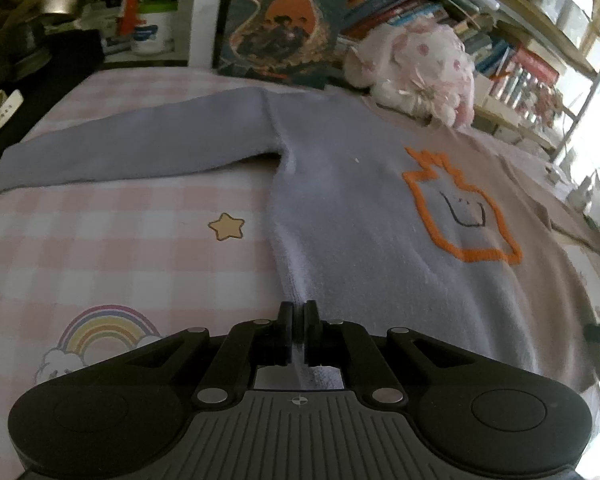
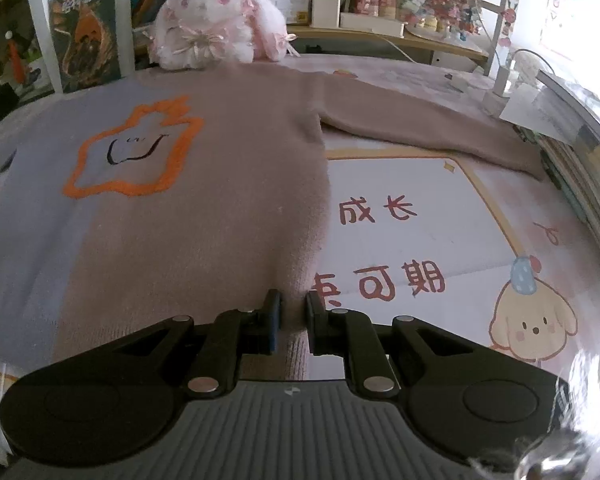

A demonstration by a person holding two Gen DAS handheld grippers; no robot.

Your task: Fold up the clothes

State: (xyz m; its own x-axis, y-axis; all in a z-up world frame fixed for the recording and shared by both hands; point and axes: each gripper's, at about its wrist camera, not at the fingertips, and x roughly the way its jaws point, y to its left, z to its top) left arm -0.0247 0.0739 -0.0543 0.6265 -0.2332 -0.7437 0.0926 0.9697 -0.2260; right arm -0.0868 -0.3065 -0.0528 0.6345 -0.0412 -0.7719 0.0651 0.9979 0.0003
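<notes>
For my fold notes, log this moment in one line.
step: hem pinch | left tool: shut on sweater lilac corner | right tool: shut on tan corner | sleeves: spread

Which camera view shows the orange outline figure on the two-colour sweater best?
The right wrist view: the orange outline figure lies whole, large and sharp there. The left wrist view also shows it whole, but further to the side and slightly blurred.

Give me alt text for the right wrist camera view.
The right tool pinches the hem corner of a two-tone sweater, lilac and tan with an orange-outlined smiley motif, spread flat on a printed bedsheet. One tan sleeve stretches right; a pink plush toy sits beyond the collar.
</notes>
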